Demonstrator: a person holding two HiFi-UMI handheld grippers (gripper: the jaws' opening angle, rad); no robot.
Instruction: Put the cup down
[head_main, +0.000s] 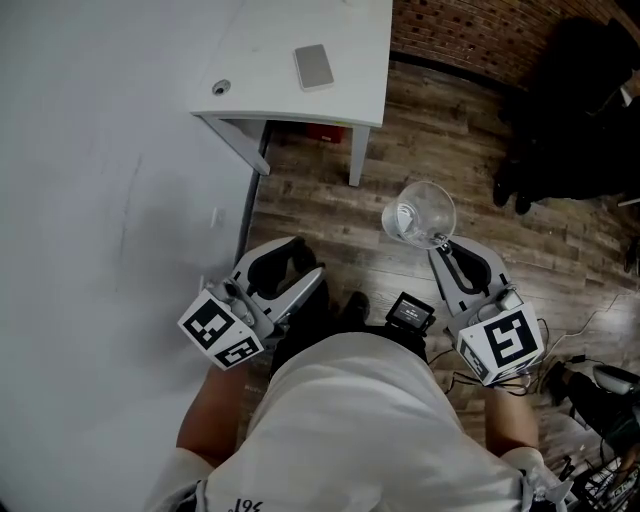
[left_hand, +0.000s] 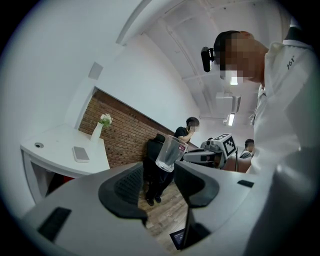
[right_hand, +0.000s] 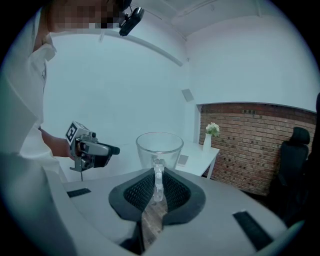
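Right gripper (head_main: 443, 248) is pinching the handle of the glass cup (head_main: 420, 212). In the right gripper view the pads (right_hand: 142, 190) are closed on the handle either side, with the cup's bowl (right_hand: 159, 147) sitting just past the tips at 12 o'clock, mouth up. The cup is up in the air over the wooden floor (head_main: 320, 200), touching nothing but the jaws and well apart from the white table (head_main: 345, 110), which lies at about 11 o'clock from it in the head view. Left gripper (head_main: 305, 262) is at 9 o'clock from my right one, with its jaws spread and nothing between them. In its own view (left_hand: 157, 185) I only see floor through the gap, and the cup (left_hand: 171, 152) shows beyond at 12 o'clock, looking tilted from that side. On the table there is a flat grey phone (head_main: 314, 66), with a small round thing (head_main: 221, 87) at 8 o'clock from it near the edge. A white vase with flowers (right_hand: 209, 137) stands on the table against the brick wall (right_hand: 250, 140). A black chair (right_hand: 295, 150) is at 3 o'clock in the right gripper view.
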